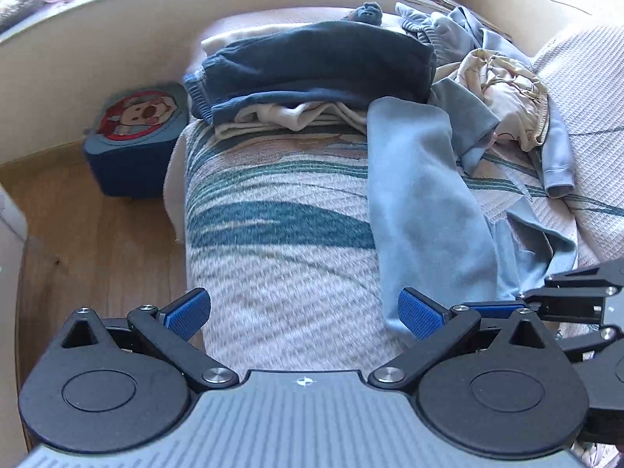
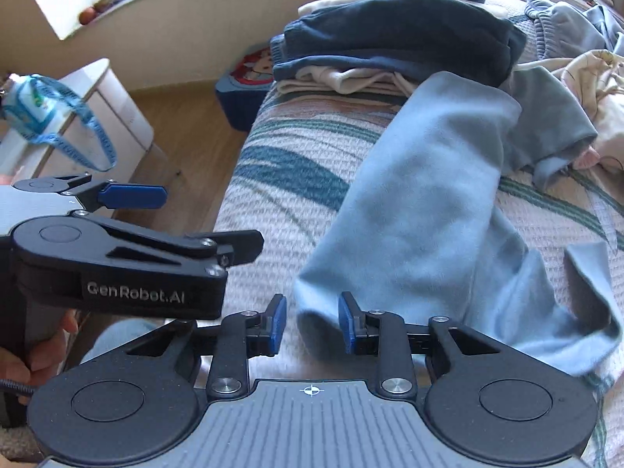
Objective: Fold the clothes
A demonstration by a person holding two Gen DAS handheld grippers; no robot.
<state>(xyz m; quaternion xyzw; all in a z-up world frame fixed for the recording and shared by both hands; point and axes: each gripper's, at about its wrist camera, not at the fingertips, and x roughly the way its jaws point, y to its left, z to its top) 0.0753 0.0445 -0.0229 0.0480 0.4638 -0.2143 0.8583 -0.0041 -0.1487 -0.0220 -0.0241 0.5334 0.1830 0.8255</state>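
stack (image 1: 312, 74) behind | garment (image 1: 421, 202) before, on bed (image 1: 273, 273)

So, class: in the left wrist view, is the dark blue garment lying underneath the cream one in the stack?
No: the dark blue garment lies on top of the cream one.

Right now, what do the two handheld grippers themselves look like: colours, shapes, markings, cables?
Both are black linkage grippers on grey ribbed bodies with round black discs and silver screws. The left gripper has blue textured pads on its jaws, as does the right gripper. In the right wrist view, the left gripper's side reads "GenRobot.AI" in white, and a dark braided cable runs by the hand on its grey handle.
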